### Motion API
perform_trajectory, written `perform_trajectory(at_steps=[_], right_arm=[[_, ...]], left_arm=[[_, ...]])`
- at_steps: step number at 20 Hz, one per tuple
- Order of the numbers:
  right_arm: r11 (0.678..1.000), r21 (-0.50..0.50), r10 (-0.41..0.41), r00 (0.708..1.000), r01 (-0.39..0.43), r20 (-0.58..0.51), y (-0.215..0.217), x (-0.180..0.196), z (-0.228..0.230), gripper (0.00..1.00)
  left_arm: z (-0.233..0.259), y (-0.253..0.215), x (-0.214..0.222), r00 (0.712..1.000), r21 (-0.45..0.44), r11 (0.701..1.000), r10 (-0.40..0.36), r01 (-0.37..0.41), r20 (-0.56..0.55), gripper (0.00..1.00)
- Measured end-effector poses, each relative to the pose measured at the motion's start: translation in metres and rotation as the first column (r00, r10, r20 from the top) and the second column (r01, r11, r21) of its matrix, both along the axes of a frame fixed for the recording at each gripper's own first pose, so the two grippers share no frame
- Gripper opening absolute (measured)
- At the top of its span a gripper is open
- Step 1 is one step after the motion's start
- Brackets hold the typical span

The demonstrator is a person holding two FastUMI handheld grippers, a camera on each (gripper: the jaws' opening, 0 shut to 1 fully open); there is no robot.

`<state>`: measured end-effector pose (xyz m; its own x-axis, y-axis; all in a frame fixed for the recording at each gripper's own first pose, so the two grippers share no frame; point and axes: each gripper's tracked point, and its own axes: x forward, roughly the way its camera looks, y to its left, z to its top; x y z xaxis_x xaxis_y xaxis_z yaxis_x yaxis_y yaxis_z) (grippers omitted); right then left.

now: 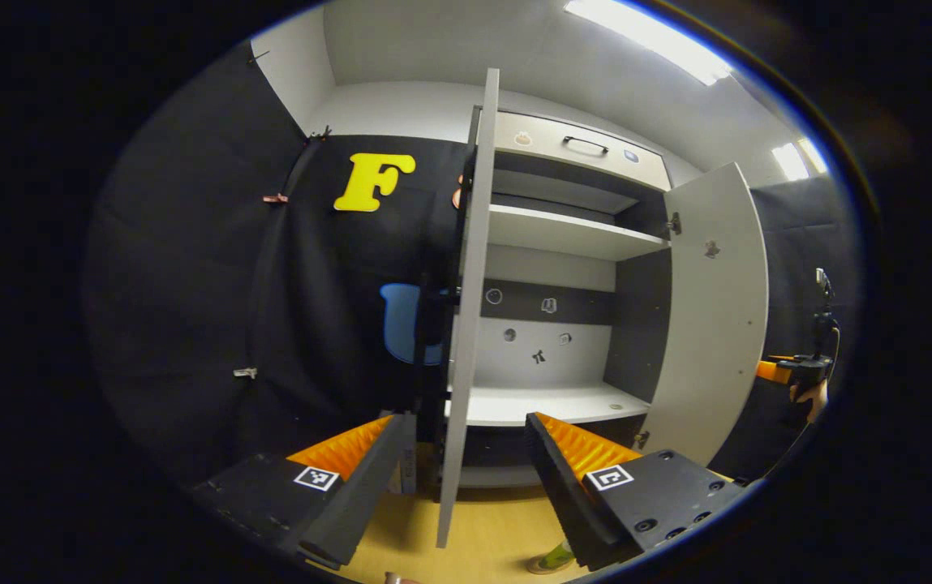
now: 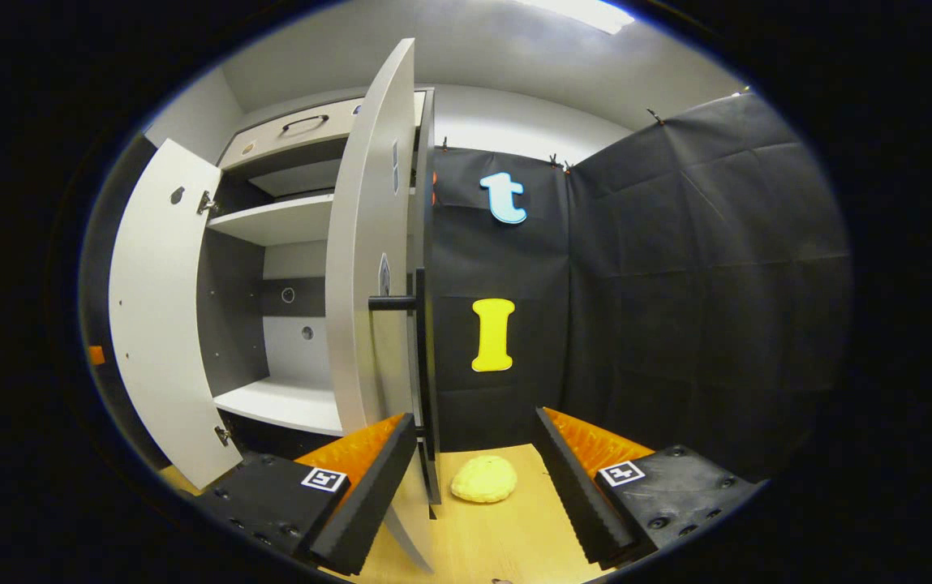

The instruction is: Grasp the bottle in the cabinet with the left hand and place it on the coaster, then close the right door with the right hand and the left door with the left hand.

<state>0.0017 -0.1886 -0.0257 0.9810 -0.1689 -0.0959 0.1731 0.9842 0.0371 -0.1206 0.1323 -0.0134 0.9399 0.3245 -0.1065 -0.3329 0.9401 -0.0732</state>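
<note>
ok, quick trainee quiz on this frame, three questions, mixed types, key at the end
1. True or false: the left door and the right door of the cabinet both stand open.
2. What lies on the wooden surface ahead of the right gripper? A) a yellow lump B) a red cup C) a blue plate
3. Fill in: the left gripper has its jaws ___, with the left door's edge seen between them.

Key: 1 true; 2 A; 3 open.
</note>
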Motion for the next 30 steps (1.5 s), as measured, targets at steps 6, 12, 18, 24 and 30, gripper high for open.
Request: perform_trajectory(at_steps=[6, 12, 18, 24, 30], right_arm=[[1.000, 0.010, 0.006, 1.000, -0.006, -0.006, 0.006, 0.001, -0.001, 0.96], [0.999, 0.031, -0.029, 1.000, 0.029, -0.009, 0.021, -0.001, -0.003, 0.98], [0.999, 0.046, -0.013, 1.000, 0.013, -0.011, 0.065, 0.007, -0.004, 0.98], [0.996, 0.068, 0.061, 0.998, -0.061, -0.009, 0.115, 0.026, -0.008, 0.98], [0.974, 0.109, 0.200, 0.980, -0.199, 0.004, 0.176, 0.042, -0.006, 0.98]], left_arm=[[-0.002, 0.025, -0.013, 0.995, 0.022, 0.995, 0.093, -0.092, -0.022, 0.95], [0.001, 0.052, -0.013, 0.996, 0.041, 0.996, 0.083, -0.082, -0.027, 0.95], [-0.001, 0.074, -0.013, 0.998, 0.038, 0.998, 0.054, -0.053, -0.034, 0.95], [-0.002, 0.089, -0.014, 0.998, 0.064, 0.997, 0.044, -0.042, -0.041, 0.95], [0.000, 0.093, -0.007, 0.999, 0.080, 0.997, 0.015, -0.012, -0.039, 0.94]])
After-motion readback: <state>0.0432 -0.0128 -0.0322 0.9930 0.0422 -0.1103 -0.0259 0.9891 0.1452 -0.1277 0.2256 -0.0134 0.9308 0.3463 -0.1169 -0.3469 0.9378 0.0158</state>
